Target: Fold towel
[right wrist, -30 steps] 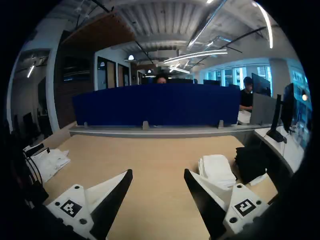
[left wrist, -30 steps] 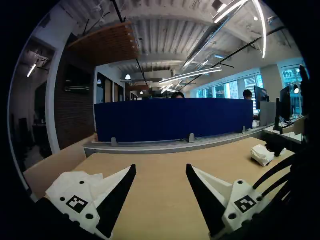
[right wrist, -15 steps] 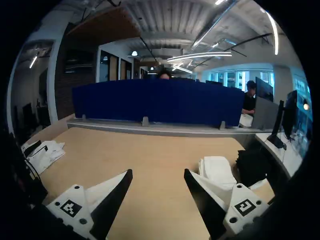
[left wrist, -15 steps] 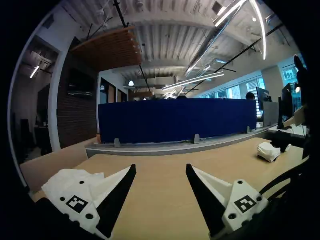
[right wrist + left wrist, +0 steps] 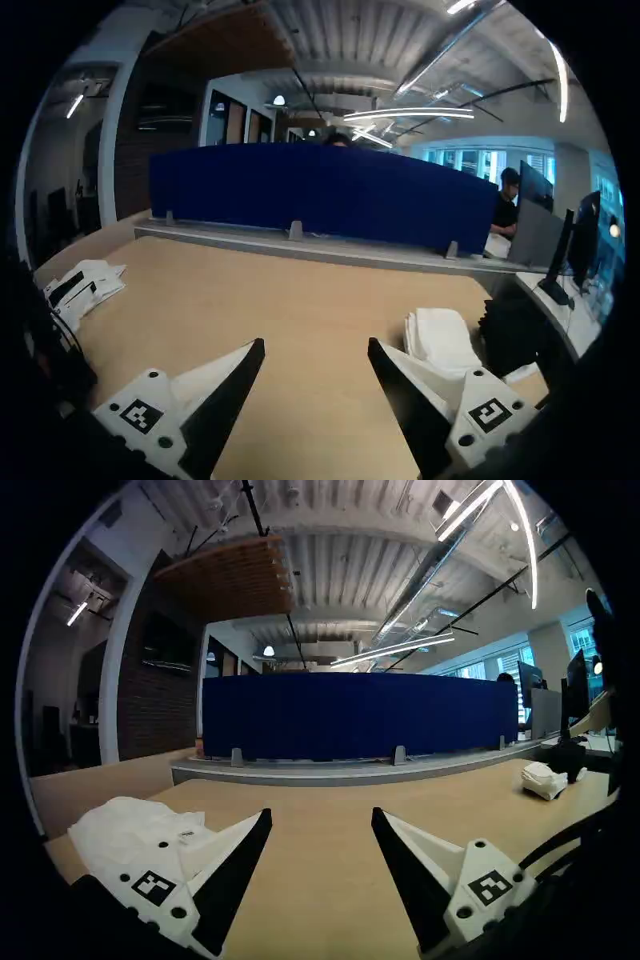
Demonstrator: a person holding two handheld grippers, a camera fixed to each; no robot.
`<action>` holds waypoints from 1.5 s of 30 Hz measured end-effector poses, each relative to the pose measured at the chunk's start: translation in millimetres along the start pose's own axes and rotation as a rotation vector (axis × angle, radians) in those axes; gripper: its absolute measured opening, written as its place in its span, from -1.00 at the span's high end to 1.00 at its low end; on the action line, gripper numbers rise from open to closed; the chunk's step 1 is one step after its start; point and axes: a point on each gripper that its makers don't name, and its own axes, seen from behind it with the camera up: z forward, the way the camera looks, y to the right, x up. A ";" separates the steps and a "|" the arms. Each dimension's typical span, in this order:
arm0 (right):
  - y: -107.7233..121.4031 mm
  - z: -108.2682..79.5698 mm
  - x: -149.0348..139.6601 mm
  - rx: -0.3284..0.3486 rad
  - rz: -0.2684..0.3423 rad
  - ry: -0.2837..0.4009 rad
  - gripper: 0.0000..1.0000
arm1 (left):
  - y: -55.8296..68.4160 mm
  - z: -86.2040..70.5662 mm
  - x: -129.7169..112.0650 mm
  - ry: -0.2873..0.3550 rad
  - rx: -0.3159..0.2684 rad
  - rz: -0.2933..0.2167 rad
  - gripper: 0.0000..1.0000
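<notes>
Towel [image 5: 120, 826] — half behind left gripper [image 5: 321, 813]

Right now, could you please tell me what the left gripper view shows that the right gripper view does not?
Left gripper view: a rumpled white towel lying beside the open left claw. Right gripper view: a neat folded towel stack beside dark cloth, past the open right claw, and a seated person. Shared: the wooden desk and blue divider; the small white bundle far off in the left gripper view may be that stack.
</notes>
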 end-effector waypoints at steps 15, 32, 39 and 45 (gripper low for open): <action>-3.3 2.5 0.6 0.011 0.000 0.000 -1.00 | -6.6 -1.3 -15.3 -0.012 0.017 -0.006 -0.85; 3.6 -6.2 17.8 0.021 0.050 0.056 -1.00 | -4.5 4.1 -20.6 -0.031 0.014 -0.001 -0.86; 19.7 -25.4 39.2 0.016 0.095 0.117 -1.00 | -4.1 3.7 -20.8 -0.031 0.014 -0.001 -0.86; 43.0 -39.5 59.0 -0.016 0.107 0.180 -1.00 | -4.1 4.5 -20.9 -0.031 0.014 -0.001 -0.86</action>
